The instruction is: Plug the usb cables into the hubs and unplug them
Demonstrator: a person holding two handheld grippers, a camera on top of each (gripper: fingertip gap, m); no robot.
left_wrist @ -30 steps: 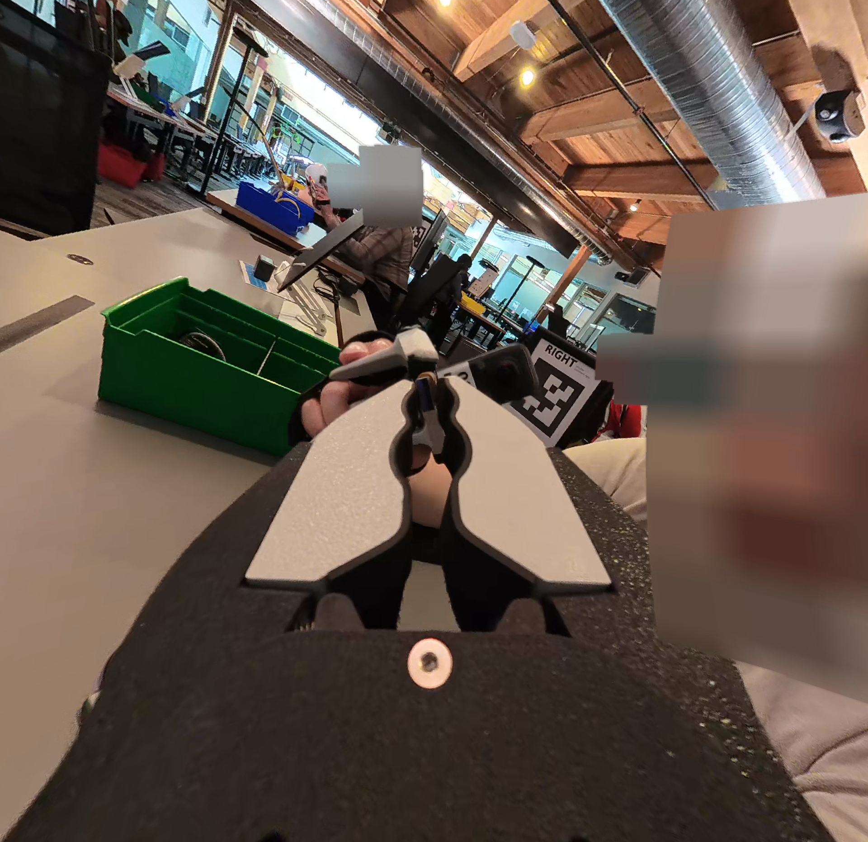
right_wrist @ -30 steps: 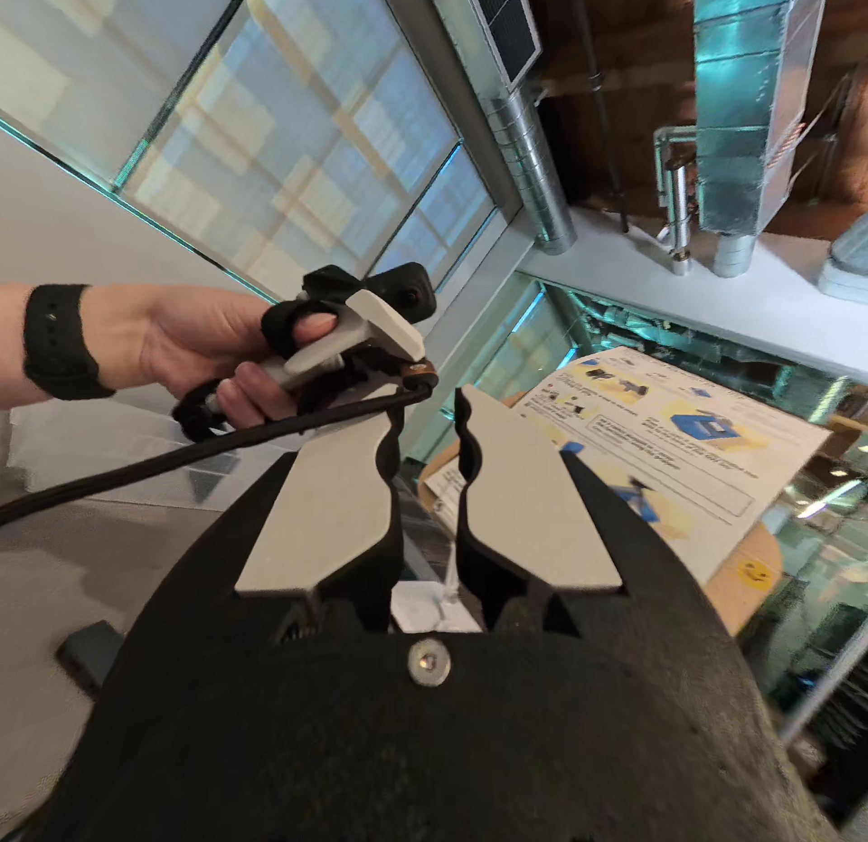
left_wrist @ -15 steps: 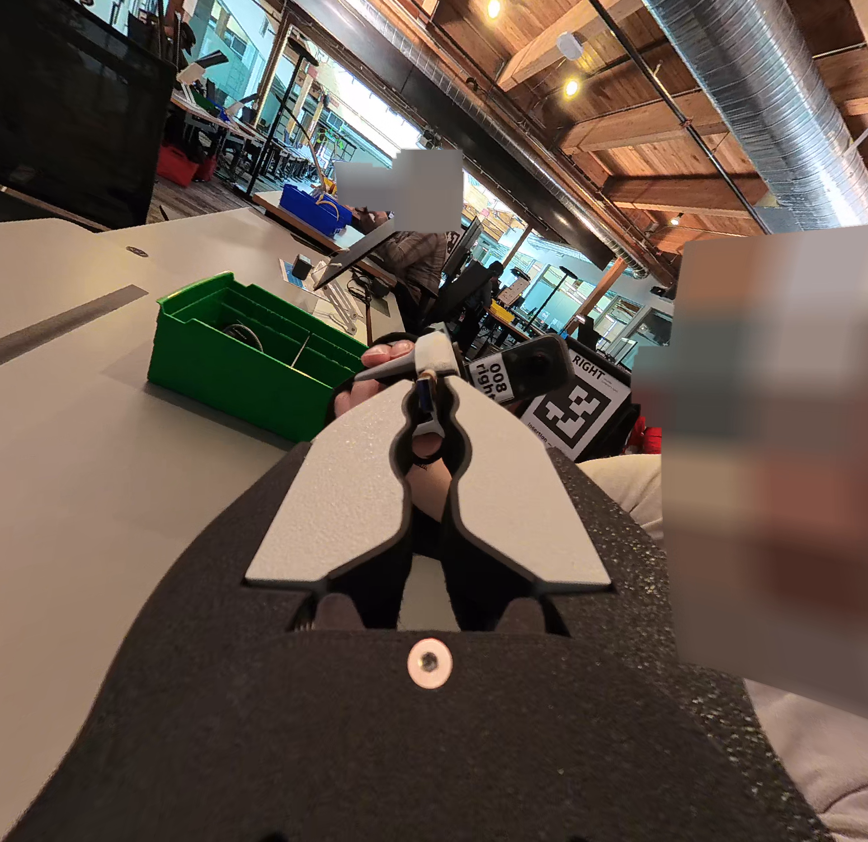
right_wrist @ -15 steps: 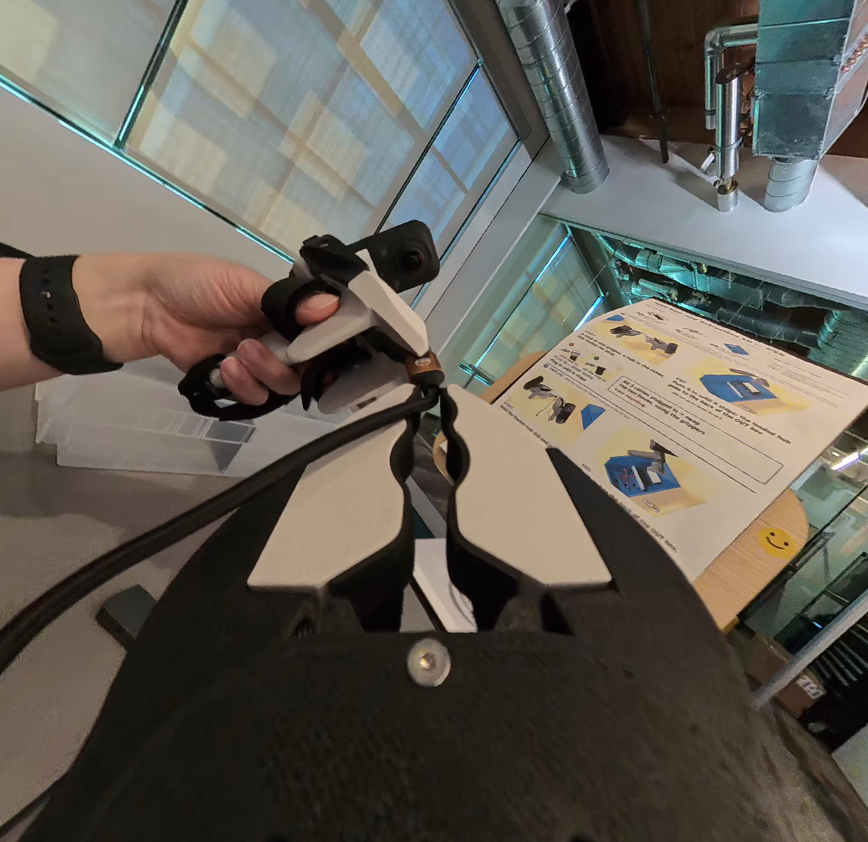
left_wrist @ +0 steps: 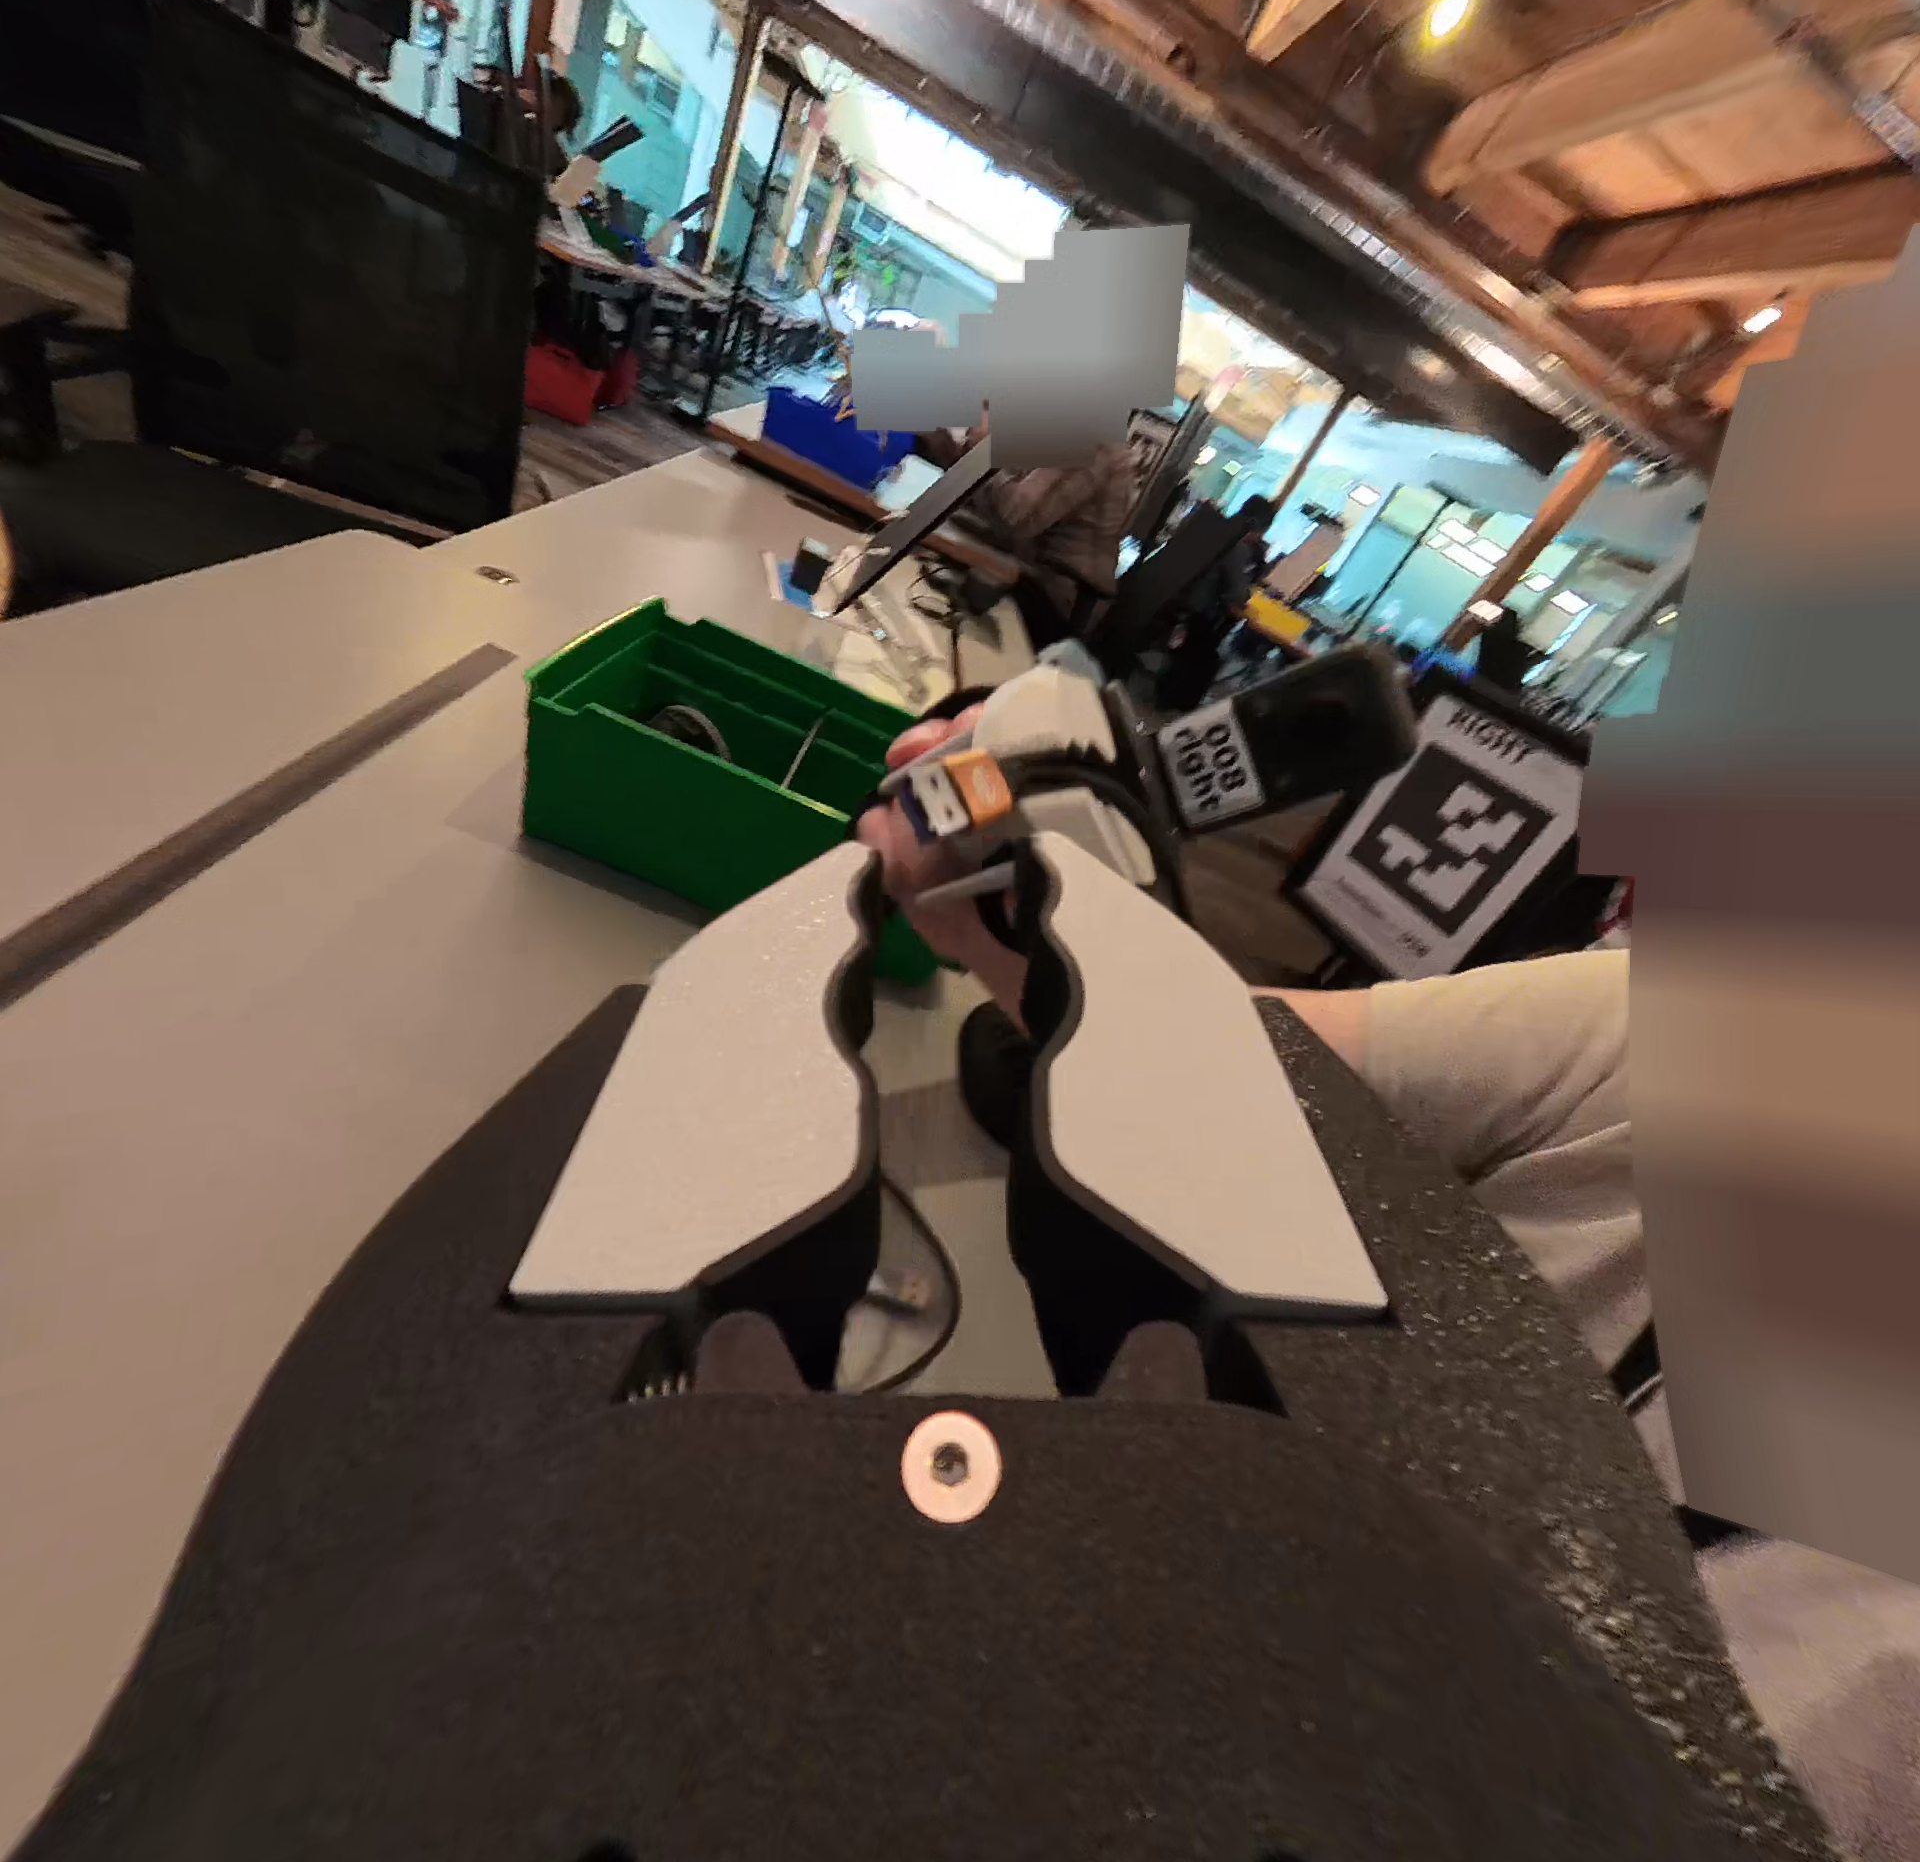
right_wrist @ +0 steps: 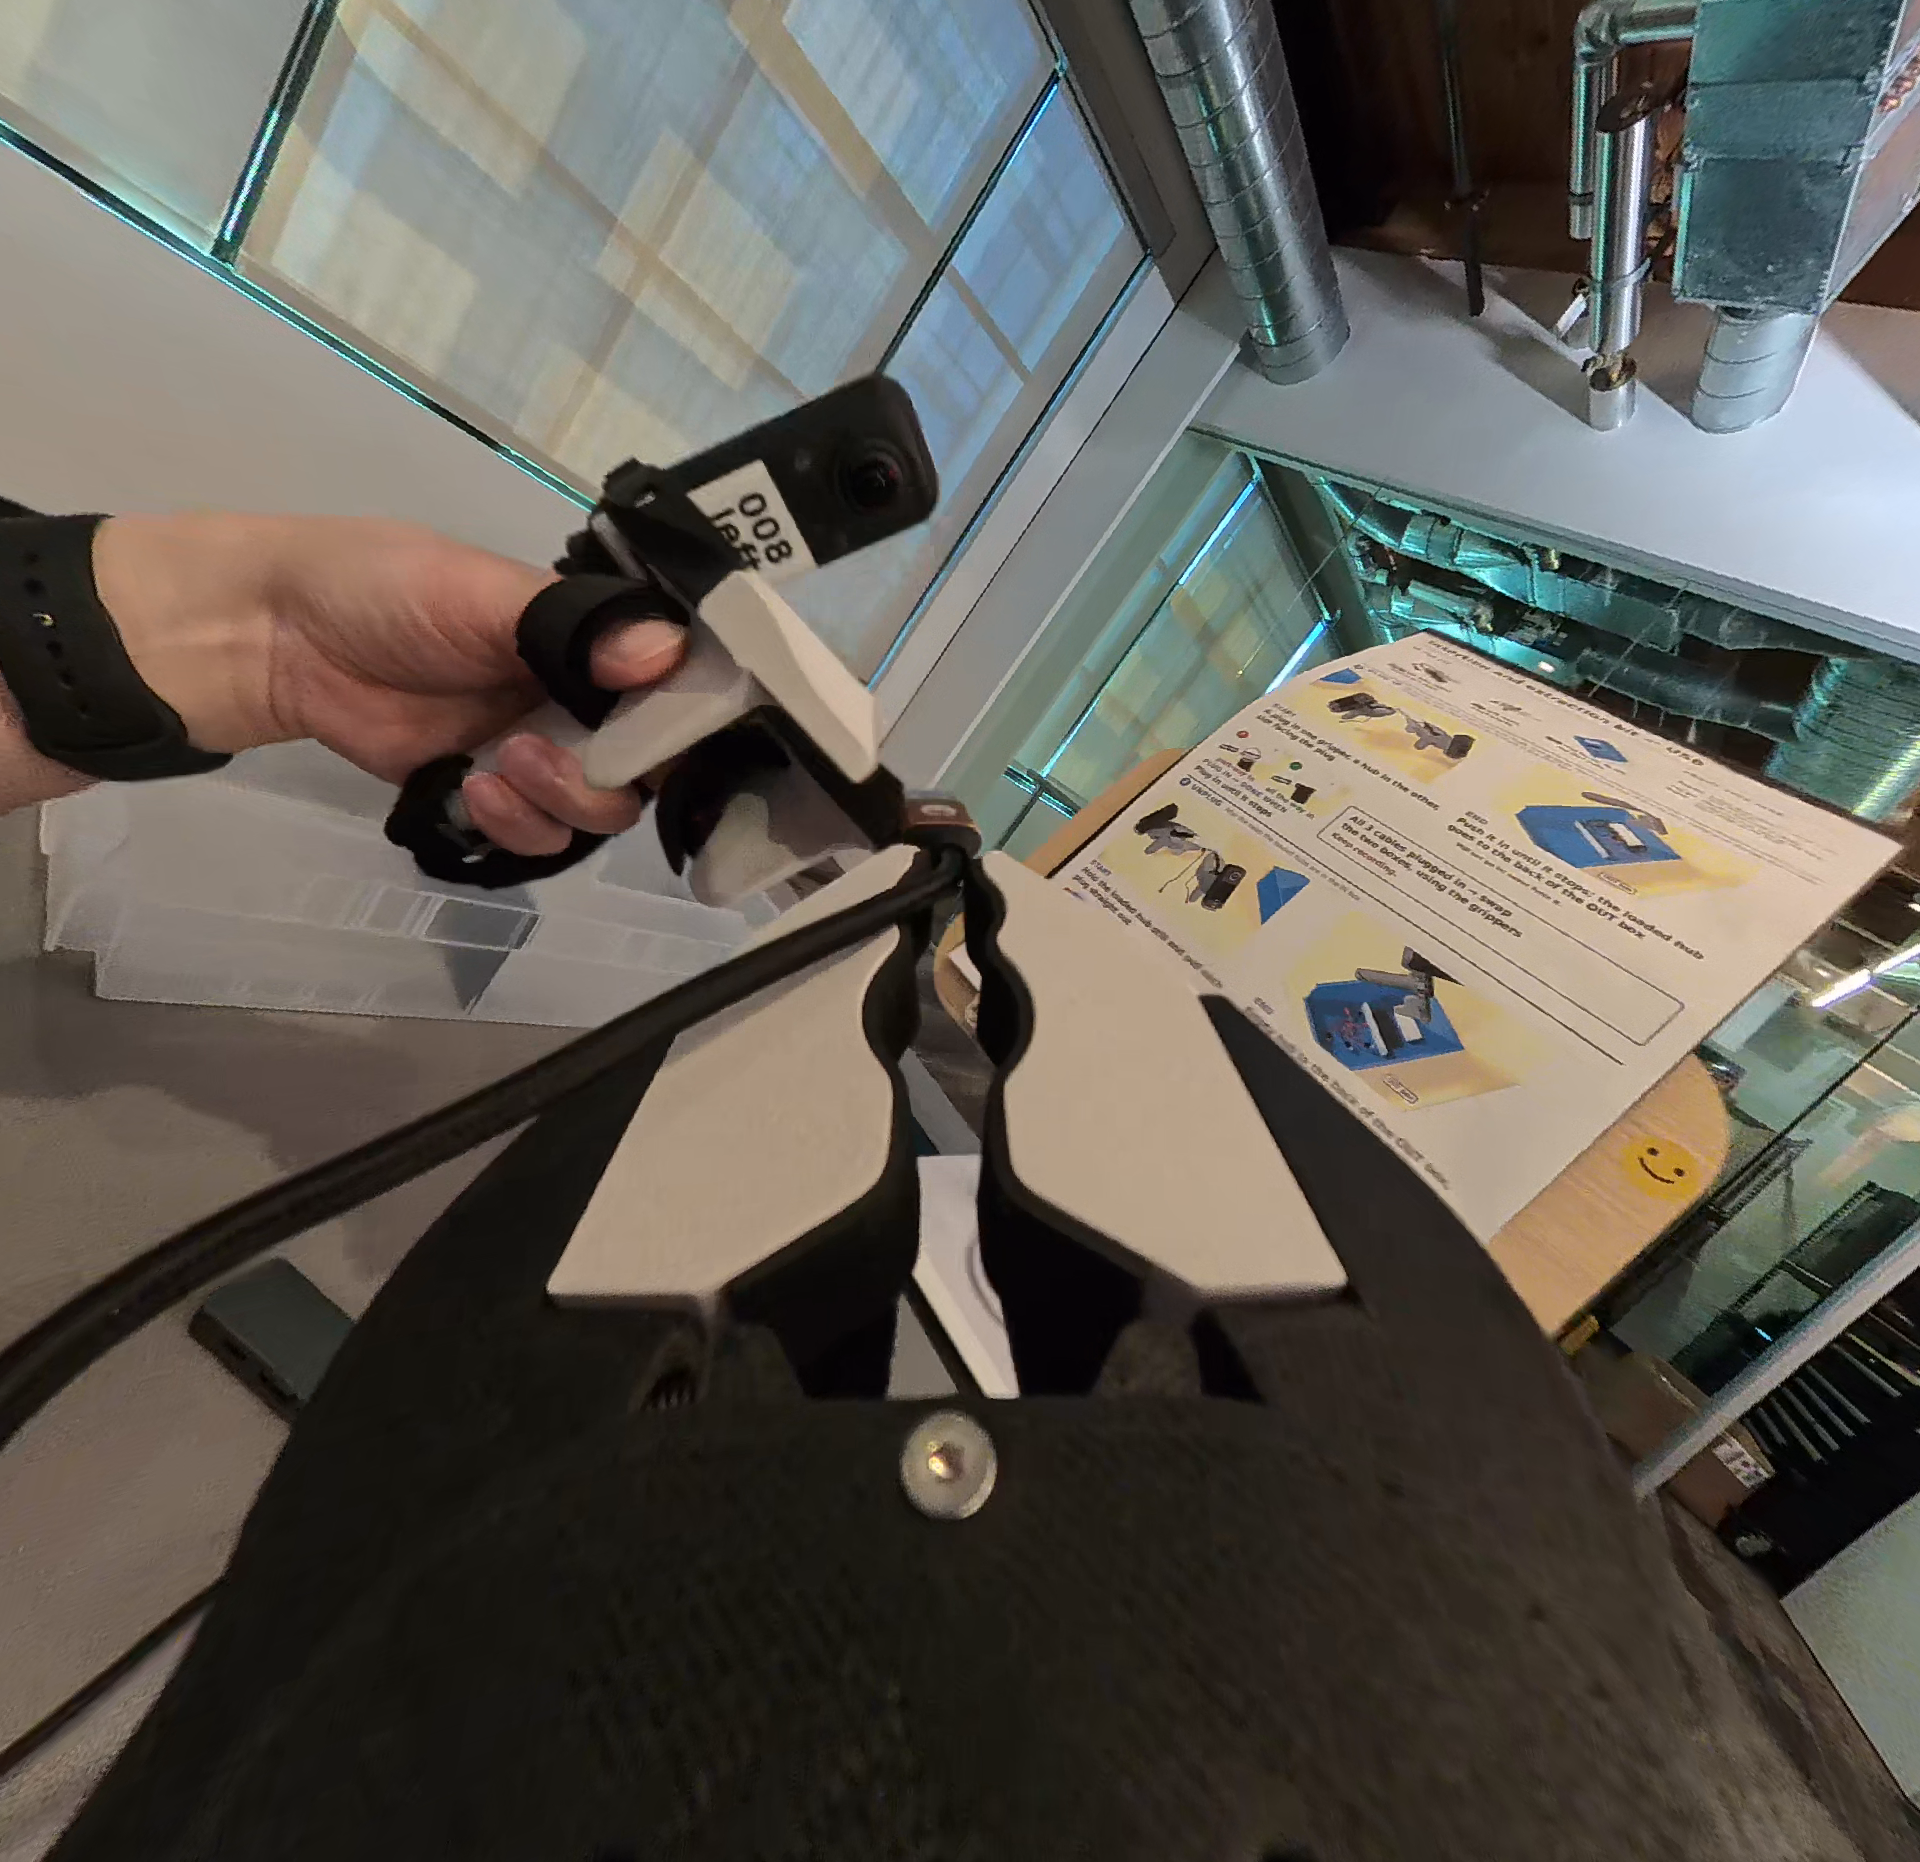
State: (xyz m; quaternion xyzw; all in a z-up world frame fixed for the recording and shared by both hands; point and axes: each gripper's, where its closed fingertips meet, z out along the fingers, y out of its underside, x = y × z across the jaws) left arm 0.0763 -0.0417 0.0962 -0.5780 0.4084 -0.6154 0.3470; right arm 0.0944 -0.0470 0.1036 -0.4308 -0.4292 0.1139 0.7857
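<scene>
Left gripper (left_wrist: pixel 954 862) fills the lower frame, jaws parted with a clear gap and nothing between them. Just past its tips, right gripper (left_wrist: pixel 971 804) faces the camera with a usb plug (left_wrist: pixel 951 799) pinched in it: orange collar, metal end pointing left. A hand (left_wrist: pixel 935 877) wraps the right gripper's handle; a black camera (left_wrist: pixel 1320 732) with a white label sits on top. Green bin (left_wrist: pixel 675 804) stands on the grey table (left_wrist: pixel 260 929) to the left, holding a dark coil. Through the jaw gap, a thin cable (left_wrist: pixel 935 1293) loops on the table. A black-and-white marker card (left_wrist: pixel 1444 846) stands behind on the right. The background is motion-blurred.
</scene>
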